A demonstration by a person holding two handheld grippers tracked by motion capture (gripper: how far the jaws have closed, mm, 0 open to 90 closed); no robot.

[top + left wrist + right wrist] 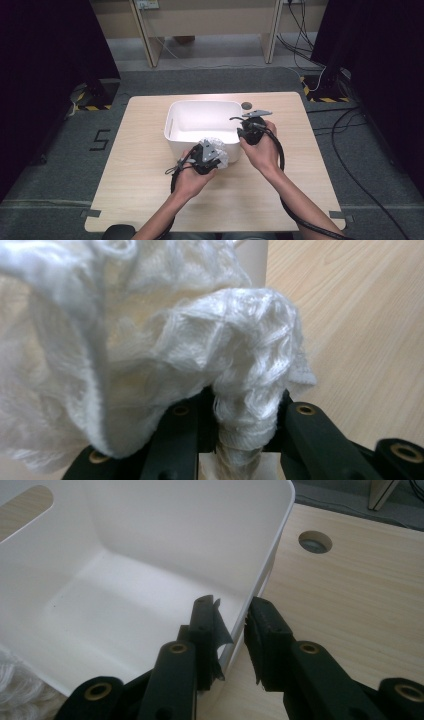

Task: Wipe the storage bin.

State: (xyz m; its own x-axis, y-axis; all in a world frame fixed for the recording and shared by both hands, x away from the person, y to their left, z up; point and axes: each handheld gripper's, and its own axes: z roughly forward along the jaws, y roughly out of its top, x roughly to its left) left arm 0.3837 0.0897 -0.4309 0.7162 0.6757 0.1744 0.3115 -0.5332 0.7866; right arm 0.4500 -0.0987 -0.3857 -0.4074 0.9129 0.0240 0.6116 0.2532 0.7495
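A white plastic bin (200, 106) stands at the middle of the wooden table (150, 190). A fluffy white cloth (220, 157) hangs at the bin's near rim, bunched up, with my left gripper (210, 150) shut on it. In the left gripper view the cloth (150, 340) spills over the black jaws of the left gripper (245, 410), and a strip of the bin's wall (252, 260) shows behind. My right gripper (241, 131) sits at the bin's near right corner. In the right gripper view the right gripper (232, 620) straddles the bin's wall (280, 535), one jaw inside and one outside, shut on it.
A round cable hole (246, 105) lies in the table just behind the bin's right corner, also seen in the right gripper view (315, 541). Bare wood stretches left, right and in front of the bin. Wooden furniture legs and black stands are on the floor beyond the table.
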